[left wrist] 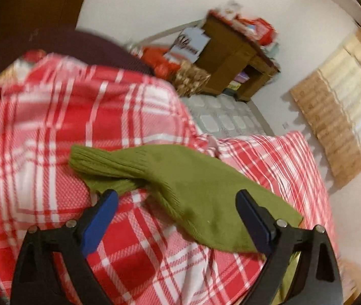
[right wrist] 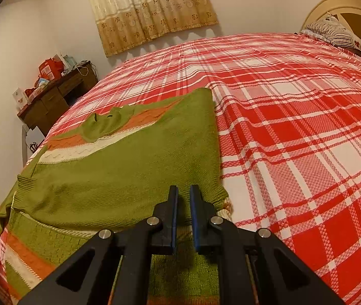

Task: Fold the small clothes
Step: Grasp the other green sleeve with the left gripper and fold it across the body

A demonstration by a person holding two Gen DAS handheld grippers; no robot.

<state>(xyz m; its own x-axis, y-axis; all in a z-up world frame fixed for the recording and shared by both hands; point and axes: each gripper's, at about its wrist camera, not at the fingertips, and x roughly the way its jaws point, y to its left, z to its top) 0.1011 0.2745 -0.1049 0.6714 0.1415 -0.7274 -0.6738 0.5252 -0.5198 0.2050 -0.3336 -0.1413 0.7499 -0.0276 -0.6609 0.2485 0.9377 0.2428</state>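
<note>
Left wrist view: my left gripper (left wrist: 176,214) hangs over the plaid bedspread (left wrist: 40,132) with its jaws spread wide and nothing between them. A green sleeve (left wrist: 180,178) of the sweater lies across the gap ahead of my fingertips, its ribbed cuff out beyond my left finger (left wrist: 99,218) and its broader end running past and under my right finger (left wrist: 255,221); I cannot tell whether either pad touches the knit. The picture is blurred. Far beyond the fingertips, against the wall, stand a wooden desk (left wrist: 231,58) and a curtain (left wrist: 340,117). Right wrist view: my right gripper (right wrist: 184,198) has its jaws drawn close, a narrow slit left between the pads, poised above the near right corner of the sweater (right wrist: 119,175); whether a pinch of cloth sits in that slit I cannot tell. The sweater spreads ahead and to the left of my fingers, green with orange and cream bands, collar (right wrist: 104,123) far ahead, and its right side appears already turned over the body, leaving a straight edge running away from my right finger. To the right of the fingers there is only bedspread, with a pillow (right wrist: 338,35) at the far end. My reading: the fold is partly made, one side brought in; the sleeve on the left still hangs loose off the body, and I judge that it, the other side and the final doubling remain.
</note>
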